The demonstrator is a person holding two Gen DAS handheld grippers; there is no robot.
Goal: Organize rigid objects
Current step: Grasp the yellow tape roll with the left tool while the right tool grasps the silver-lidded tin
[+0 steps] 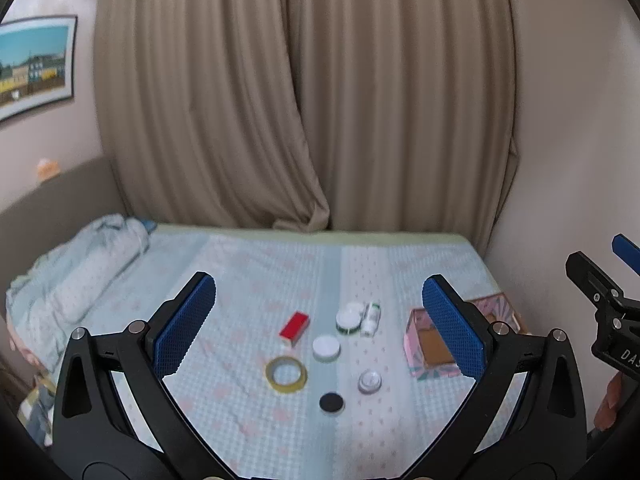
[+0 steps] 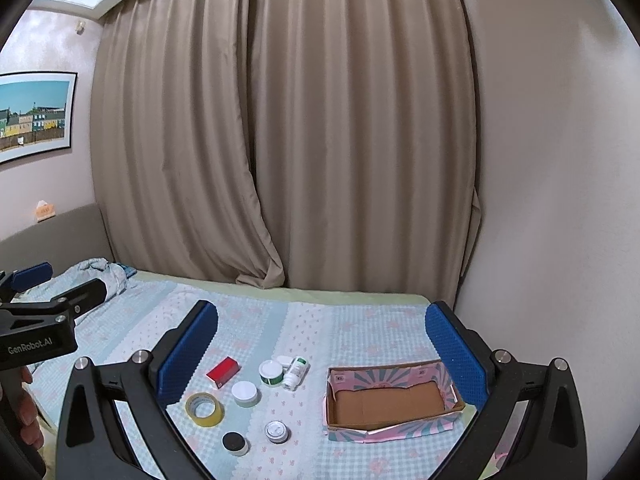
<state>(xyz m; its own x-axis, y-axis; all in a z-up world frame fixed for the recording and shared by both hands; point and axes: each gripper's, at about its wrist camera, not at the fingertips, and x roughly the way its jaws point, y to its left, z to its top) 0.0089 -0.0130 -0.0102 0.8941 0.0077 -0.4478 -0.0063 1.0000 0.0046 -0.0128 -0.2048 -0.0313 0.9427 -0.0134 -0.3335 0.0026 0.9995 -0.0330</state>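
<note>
— What does the left wrist camera take in?

— The left gripper [image 1: 320, 320] hangs over a bed spread with a pale blue patterned sheet [image 1: 248, 264], its blue-padded fingers [image 1: 186, 322] splayed wide and holding nothing. Between them lies a scatter of small items: a red rectangular box [image 1: 295, 326], a roll of yellow tape [image 1: 286, 374], a white-lidded round jar [image 1: 326, 348], a small black-capped jar [image 1: 331, 403] nearest the camera, and a small clear-topped round container [image 1: 369, 381]. Farther off, a green-banded white tub [image 1: 348, 321] touches a small white bottle lying on its side [image 1: 370, 319]. A pink and teal cardboard box [image 1: 430, 346] sits partly behind the right-hand finger.

— And from the other side?

— The right gripper [image 2: 322, 350] is likewise spread wide and empty above the same sheet [image 2: 360, 328]. The open cardboard box [image 2: 390, 400] rests just inside its right-hand finger, only its bare brown floor on show. The red box [image 2: 223, 371], tape roll [image 2: 204, 409], white-lidded jar [image 2: 245, 393], black-capped jar [image 2: 234, 443] and clear-topped container [image 2: 276, 431] lie left of the box, nearer the left-hand finger [image 2: 188, 354]. The tub [image 2: 271, 373] and bottle [image 2: 296, 372] lie beyond them, touching. Beige curtains [image 2: 280, 140] fill the background, and a framed townscape print [image 2: 34, 114] hangs on the wall at left.
</note>
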